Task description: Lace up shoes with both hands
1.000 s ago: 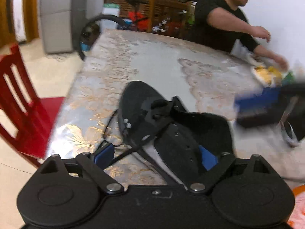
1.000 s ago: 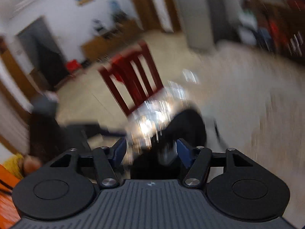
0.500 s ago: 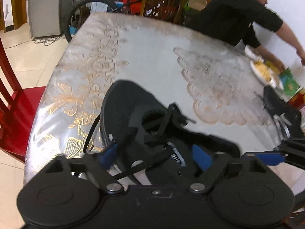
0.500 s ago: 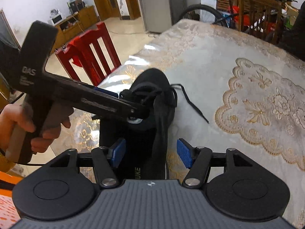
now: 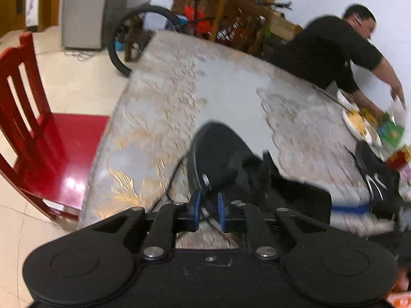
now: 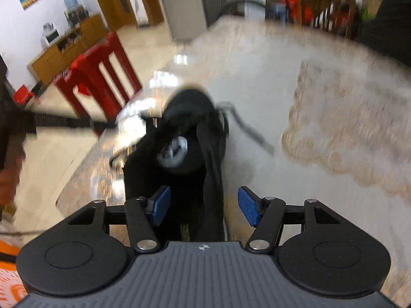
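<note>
A black shoe [image 5: 223, 159] lies on the table with its toe pointing away and its tongue folded up. Its black lace [image 5: 172, 179] loops off the left side towards my left gripper [image 5: 208, 211]. The blue pads there stand almost together with a thin strand between them, at the shoe's near left edge. In the blurred right wrist view the same shoe [image 6: 190, 128] sits just ahead of my right gripper [image 6: 204, 209], which is open with the heel between its pads. A loose lace end [image 6: 251, 133] trails to the right.
A second black shoe [image 5: 377, 179] lies at the right by plates of food [image 5: 357, 125]. A person in black [image 5: 328, 51] sits at the far side, reaching over the table [image 5: 226, 82]. A red chair [image 5: 38, 141] stands at the left edge.
My left gripper's jaws went from wide open around the shoe to almost together at its left side. The right wrist view is blurred and the shoe sits closer between its open pads.
</note>
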Available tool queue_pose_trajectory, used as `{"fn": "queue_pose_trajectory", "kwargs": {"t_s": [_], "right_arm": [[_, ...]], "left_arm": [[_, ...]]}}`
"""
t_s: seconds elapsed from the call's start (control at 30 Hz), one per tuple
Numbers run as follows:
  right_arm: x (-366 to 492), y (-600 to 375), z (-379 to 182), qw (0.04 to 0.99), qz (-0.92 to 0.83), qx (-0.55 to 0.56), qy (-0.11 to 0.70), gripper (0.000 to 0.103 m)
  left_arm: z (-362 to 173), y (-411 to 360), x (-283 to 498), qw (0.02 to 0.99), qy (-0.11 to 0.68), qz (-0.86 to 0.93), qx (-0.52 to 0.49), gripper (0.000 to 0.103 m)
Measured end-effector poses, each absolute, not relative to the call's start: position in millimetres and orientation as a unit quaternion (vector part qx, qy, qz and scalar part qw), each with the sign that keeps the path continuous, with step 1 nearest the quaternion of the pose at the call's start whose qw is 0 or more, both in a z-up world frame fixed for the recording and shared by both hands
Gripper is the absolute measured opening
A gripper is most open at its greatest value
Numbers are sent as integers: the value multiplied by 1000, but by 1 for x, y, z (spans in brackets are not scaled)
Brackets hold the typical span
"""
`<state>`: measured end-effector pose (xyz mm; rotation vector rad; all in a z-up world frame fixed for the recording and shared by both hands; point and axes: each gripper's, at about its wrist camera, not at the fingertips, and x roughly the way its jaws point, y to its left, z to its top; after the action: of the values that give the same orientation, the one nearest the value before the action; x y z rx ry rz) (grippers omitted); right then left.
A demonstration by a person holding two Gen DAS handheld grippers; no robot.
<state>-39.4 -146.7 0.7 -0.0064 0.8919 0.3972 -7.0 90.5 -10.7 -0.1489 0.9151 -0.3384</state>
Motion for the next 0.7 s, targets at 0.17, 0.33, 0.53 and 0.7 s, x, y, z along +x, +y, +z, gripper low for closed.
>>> {"fn": "queue_pose_trajectory", "kwargs": {"t_s": [0.17, 0.33, 0.53, 0.7], "right_arm": [[-27, -135, 19, 892, 240, 32, 382, 63], [21, -120, -2, 859, 254, 96, 435, 63], [43, -114, -15, 840, 243, 134, 467, 6], [29, -121, 10, 820, 307, 190, 444, 6]], "left_arm": [[-22, 80, -16, 877, 440, -186, -43, 34], [-31, 73, -23, 878, 433, -201, -29, 39], [-31, 75, -25, 893, 403, -197, -46, 46], [-33, 70, -19, 911, 356, -203, -50, 52]]}}
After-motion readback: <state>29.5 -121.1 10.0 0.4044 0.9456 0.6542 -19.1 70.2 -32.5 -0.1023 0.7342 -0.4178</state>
